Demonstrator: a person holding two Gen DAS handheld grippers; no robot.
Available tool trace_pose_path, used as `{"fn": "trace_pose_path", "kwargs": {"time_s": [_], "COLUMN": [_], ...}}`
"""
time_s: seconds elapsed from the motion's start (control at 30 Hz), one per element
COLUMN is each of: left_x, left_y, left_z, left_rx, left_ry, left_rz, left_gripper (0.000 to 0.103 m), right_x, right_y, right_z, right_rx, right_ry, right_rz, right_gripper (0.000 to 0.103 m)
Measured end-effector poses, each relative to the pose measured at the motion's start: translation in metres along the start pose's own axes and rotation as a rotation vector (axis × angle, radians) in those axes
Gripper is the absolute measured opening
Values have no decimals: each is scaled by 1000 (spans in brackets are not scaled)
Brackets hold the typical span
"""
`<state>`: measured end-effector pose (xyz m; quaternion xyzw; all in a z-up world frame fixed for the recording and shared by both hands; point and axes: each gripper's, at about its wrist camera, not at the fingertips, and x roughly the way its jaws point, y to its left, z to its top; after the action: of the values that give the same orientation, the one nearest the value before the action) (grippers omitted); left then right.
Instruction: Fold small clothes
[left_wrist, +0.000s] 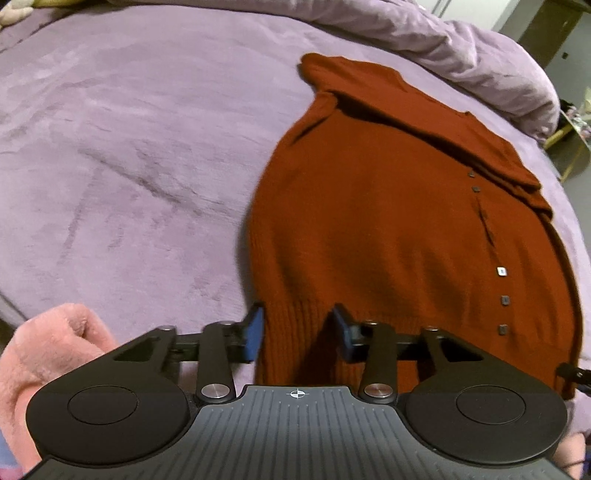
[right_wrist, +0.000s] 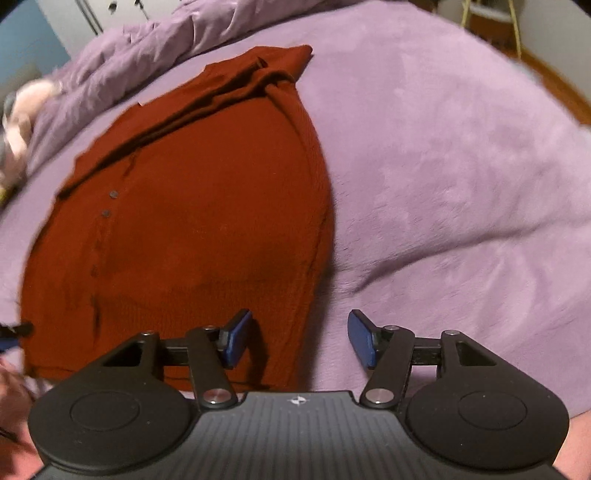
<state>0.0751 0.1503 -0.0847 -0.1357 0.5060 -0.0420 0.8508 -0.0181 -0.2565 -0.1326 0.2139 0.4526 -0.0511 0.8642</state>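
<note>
A rust-red knitted cardigan (left_wrist: 388, 221) (right_wrist: 192, 221) lies flat on a purple bed cover (left_wrist: 129, 147) (right_wrist: 461, 184), buttons up, with its sleeves folded across the far end. My left gripper (left_wrist: 298, 332) hovers at the near left corner of the ribbed hem. Its blue pads (left_wrist: 255, 332) stand apart, and the hem lies between them without being pinched. My right gripper (right_wrist: 300, 341) is open at the near right corner. The cardigan's side edge runs between its pads (right_wrist: 364, 343), close to the left one.
A person's fluffy pink sleeve (left_wrist: 44, 350) is at the lower left. A bunched purple duvet (left_wrist: 443, 44) (right_wrist: 147, 44) borders the far side. A pale plush toy (right_wrist: 18, 122) lies at the left. A yellow-legged stand (left_wrist: 569, 147) stands beyond the bed's edge.
</note>
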Motion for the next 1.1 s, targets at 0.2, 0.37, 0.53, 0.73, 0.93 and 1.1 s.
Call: {"fn": "trace_pose_path", "kwargs": {"time_s": [0.2, 0.37, 0.53, 0.73, 0.93, 1.1], "left_x": [10, -7, -26, -1, 43, 64], "left_y": [-3, -6, -15, -35, -37, -36], "left_z": [8, 31, 75, 119, 143, 144], "left_rx": [70, 70, 17, 31, 13, 61], "left_ry": [77, 53, -82, -149, -160, -162], "left_rz": [-75, -209, -307, -296, -216, -137], "left_gripper": [12, 11, 11, 11, 11, 14], "right_x": [3, -3, -4, 22, 57, 79], "right_y": [-22, -41, -27, -2, 13, 22], "right_z": [9, 25, 65, 117, 151, 158], "right_rx": [133, 342, 390, 306, 197, 51], "right_ry": [55, 55, -25, -99, -133, -152], "right_rz": [81, 347, 499, 457, 347, 198], "right_gripper": [7, 6, 6, 6, 6, 6]}}
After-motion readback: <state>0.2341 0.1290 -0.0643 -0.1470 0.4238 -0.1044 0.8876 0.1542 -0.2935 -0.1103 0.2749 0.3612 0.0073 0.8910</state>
